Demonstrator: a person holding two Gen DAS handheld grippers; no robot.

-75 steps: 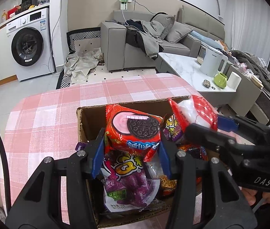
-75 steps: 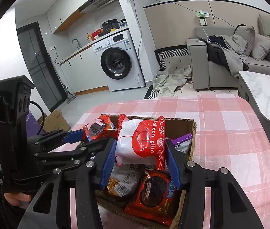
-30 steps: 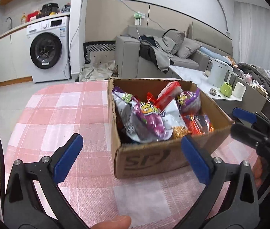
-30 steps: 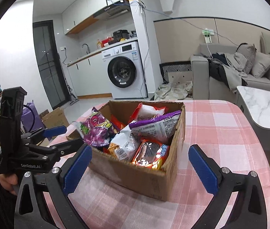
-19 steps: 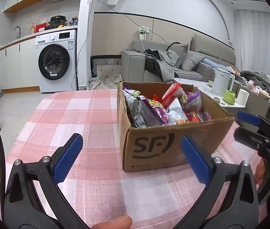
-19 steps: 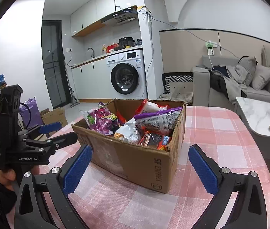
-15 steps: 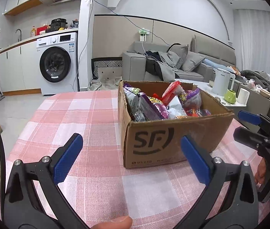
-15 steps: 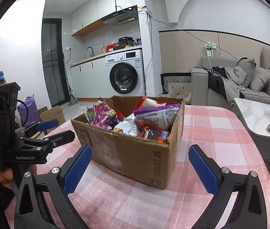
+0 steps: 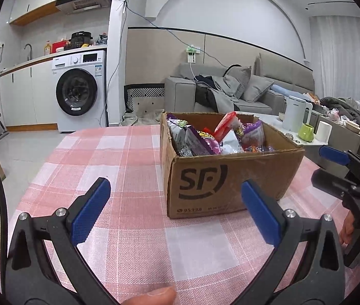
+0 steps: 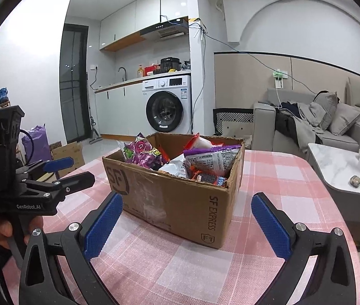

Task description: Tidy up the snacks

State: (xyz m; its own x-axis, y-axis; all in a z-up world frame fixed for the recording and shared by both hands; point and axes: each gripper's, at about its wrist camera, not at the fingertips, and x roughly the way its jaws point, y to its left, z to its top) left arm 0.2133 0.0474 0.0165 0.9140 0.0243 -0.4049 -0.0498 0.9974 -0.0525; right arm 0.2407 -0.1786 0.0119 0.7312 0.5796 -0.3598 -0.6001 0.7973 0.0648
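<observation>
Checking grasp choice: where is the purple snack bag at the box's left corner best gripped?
Grip the purple snack bag by its crumpled top edge, coming from above: it stands higher than the brown cardboard box rim, with its lower part wedged among other packets.

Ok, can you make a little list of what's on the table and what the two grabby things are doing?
Table: pink and white checked tablecloth
Box: brown cardboard box with SF logo, open top, standing on the cloth
Inside box: crinkly snack bags, including a purple snack bag and a red and white snack bag
Left gripper: jaws wide open, empty, short of the box
Right gripper: jaws wide open, empty, short of the box
</observation>
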